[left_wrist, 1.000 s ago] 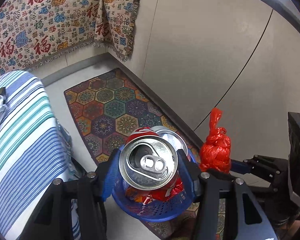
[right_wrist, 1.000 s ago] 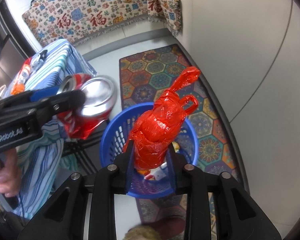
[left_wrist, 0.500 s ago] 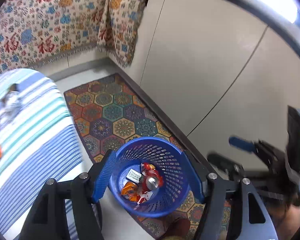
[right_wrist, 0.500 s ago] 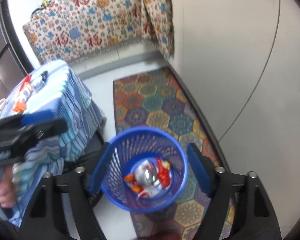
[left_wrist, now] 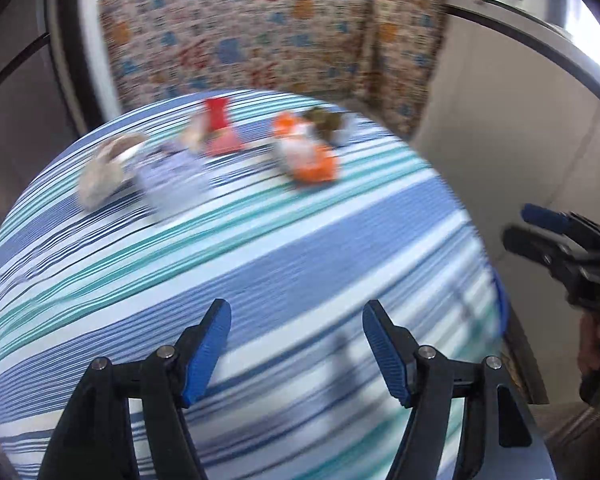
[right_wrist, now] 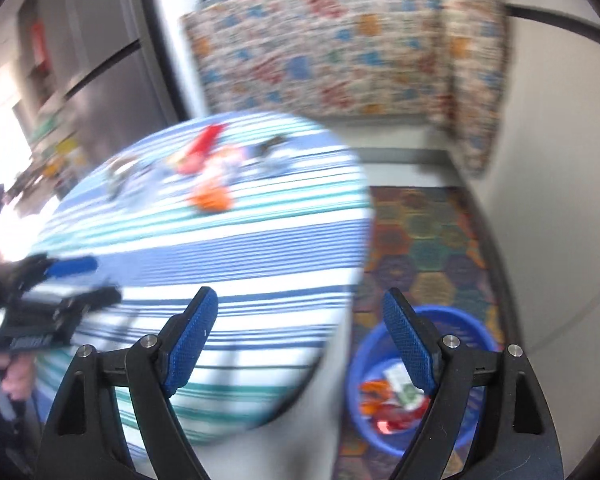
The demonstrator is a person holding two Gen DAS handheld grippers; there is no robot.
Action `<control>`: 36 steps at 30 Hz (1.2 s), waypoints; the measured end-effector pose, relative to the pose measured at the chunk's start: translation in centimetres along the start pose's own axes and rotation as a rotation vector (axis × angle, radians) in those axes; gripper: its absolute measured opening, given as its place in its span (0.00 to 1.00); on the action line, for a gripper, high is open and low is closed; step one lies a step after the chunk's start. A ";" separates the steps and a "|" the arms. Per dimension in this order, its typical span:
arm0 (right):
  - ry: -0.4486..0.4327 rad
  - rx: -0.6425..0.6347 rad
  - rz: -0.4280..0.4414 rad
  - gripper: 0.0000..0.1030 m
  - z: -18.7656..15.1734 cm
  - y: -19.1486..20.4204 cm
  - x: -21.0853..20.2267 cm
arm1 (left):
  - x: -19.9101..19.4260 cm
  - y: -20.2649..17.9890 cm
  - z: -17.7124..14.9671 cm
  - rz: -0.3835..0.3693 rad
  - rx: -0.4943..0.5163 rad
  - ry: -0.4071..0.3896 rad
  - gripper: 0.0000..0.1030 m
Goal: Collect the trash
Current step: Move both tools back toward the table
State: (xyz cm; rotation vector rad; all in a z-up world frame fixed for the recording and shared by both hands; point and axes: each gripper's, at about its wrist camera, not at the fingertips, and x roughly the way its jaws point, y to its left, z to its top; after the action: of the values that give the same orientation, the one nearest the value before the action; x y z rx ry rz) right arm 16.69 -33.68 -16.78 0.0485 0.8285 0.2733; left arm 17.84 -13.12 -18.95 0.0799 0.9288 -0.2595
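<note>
Both hands are between loads, over the blue-and-teal striped cloth-covered desk [left_wrist: 260,264]. The next move calls for picking among the blurred litter — an orange-and-white crumpled wrapper [left_wrist: 306,156] lies nearest. Left gripper [left_wrist: 296,348] and right gripper [right_wrist: 300,342] have their fingers spread wide, empty; the right's have just finished opening. The round blue plastic mesh basket [right_wrist: 476,332] stands on the floor beside the desk, trash inside.

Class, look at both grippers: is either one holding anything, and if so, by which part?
Nothing is held. The left gripper and the right gripper are both open, with only the striped tablecloth behind their fingers.
</note>
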 end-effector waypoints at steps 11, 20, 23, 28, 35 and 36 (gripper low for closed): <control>0.152 -0.154 0.042 0.83 -0.1 9.2 7.3 | 1.8 11.6 -0.3 0.155 -0.125 0.032 0.72; 0.181 -0.130 -0.026 0.91 2.0 9.0 9.9 | 3.4 14.3 1.3 0.143 -0.114 0.010 0.88; 0.177 -0.122 -0.037 0.94 2.7 9.0 10.7 | 3.8 14.7 1.9 0.143 -0.114 0.001 0.92; 0.162 -0.112 -0.043 0.88 4.1 8.7 11.6 | 4.1 16.5 2.6 0.135 -0.123 0.002 0.91; 0.019 -0.065 -0.005 0.87 7.3 8.2 10.1 | 1.0 17.6 4.4 -0.013 -0.205 -0.105 0.91; 0.005 -0.057 0.000 0.87 7.7 8.2 10.0 | 0.6 17.7 5.0 -0.039 -0.216 -0.119 0.91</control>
State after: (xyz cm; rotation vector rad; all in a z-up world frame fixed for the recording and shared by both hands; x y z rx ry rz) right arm 26.98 -22.73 -17.57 -0.0057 0.8247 0.2972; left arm 26.56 2.93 -17.24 -0.1515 0.8360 -0.1961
